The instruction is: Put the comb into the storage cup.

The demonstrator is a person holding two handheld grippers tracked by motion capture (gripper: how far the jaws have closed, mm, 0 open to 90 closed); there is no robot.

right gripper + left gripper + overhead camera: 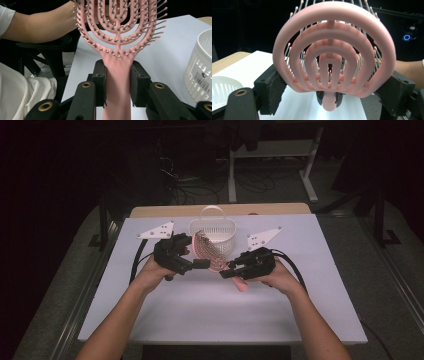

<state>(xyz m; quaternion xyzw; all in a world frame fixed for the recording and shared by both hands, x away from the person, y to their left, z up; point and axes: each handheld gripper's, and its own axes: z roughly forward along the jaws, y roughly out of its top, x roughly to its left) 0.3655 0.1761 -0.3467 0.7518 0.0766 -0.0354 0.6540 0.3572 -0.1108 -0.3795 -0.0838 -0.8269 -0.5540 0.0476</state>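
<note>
A pink vented hairbrush (207, 251) with metal-coloured bristles hangs above the white table, in front of a white plastic basket (212, 229). My right gripper (117, 83) is shut on its handle (117, 75), and the handle's end sticks out toward the person (241, 285). In the left gripper view the rounded head (332, 50) faces me back-side on, and my left gripper (335, 87) is shut across it, one pad on each edge. In the high view the left gripper (199, 264) comes in from the left and the right gripper (227, 270) from the right.
The basket (200, 67) stands empty at the table's far middle, handle raised. The white table top (300, 310) has free room in front and to both sides. A wooden edge (150, 211) runs behind it. Cables trail from both grippers.
</note>
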